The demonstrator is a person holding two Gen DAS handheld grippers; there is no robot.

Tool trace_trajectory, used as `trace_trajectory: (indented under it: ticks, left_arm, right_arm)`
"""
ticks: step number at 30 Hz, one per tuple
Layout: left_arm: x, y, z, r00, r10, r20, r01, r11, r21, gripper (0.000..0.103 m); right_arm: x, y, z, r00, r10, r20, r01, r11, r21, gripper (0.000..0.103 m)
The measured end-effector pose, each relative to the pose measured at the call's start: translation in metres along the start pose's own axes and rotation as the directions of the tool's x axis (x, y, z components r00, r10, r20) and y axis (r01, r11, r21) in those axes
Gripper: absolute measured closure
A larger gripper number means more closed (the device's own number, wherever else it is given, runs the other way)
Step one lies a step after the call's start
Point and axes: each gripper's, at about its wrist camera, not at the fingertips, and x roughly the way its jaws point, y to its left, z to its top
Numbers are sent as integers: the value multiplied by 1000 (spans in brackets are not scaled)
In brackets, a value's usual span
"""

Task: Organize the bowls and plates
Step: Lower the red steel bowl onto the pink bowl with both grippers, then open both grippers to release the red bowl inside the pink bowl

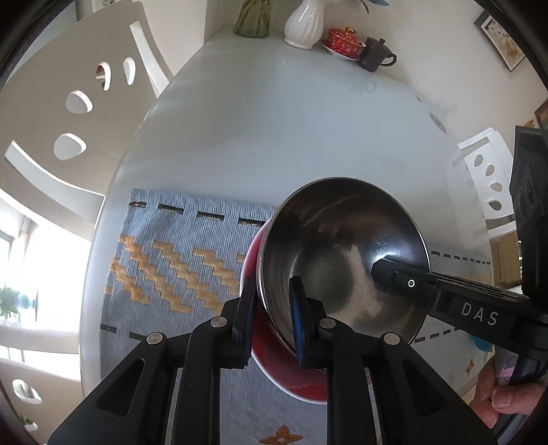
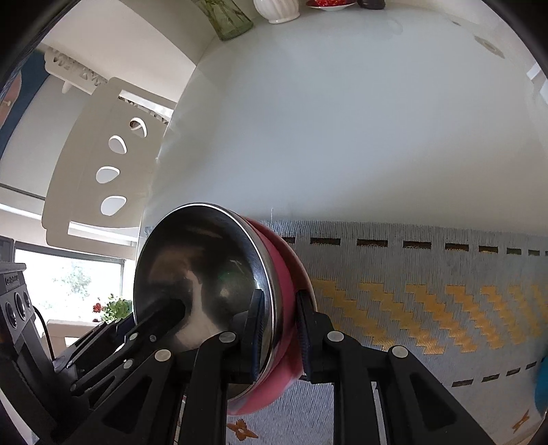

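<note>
Both tongs pinch the bowl (image 1: 342, 260) by its rim: my left gripper (image 1: 272, 321) on one side, my right gripper (image 2: 282, 335) on the other. I hold it tipped just above the mat (image 1: 178, 260), so two grips keep it steady.

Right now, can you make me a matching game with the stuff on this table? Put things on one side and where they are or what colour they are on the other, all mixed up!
Things:
1. bowl
2. white vase
3. brown teapot
4. placemat

Matches:
A. blue-grey with gold zigzags, lying flat on the table
B. red outside, shiny metal inside, pinched at its rim by both grippers
C. small and dark, beside the red lidded cup at the far end
D. tall and ribbed, standing at the far end

Pairs: 1-B, 2-D, 3-C, 4-A
</note>
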Motion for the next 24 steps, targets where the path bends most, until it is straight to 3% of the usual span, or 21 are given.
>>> trace_trajectory:
  ticks: [11,18,21,24]
  left_arm:
    - [-8,6,1,1000,-16,-16,16,999,-38,87]
    - [-10,4,0,999,-5,-46,3,1000,-28,87]
    - [-16,3,0,999,11,-30,-11,1000,-19,77]
    - [-17,4,-1,999,18,-33,-19,1000,-15,77]
  right_arm:
    - [5,9,3,999,-40,-22,39,999,-22,85]
    - [-2,5,1,1000,-21,-14,20,1000,-10,85]
    - [-5,6,0,1000,-26,-14,26,1000,-10,84]
    - [-11,6,-1,1000,-11,-4,11,1000,-5,83]
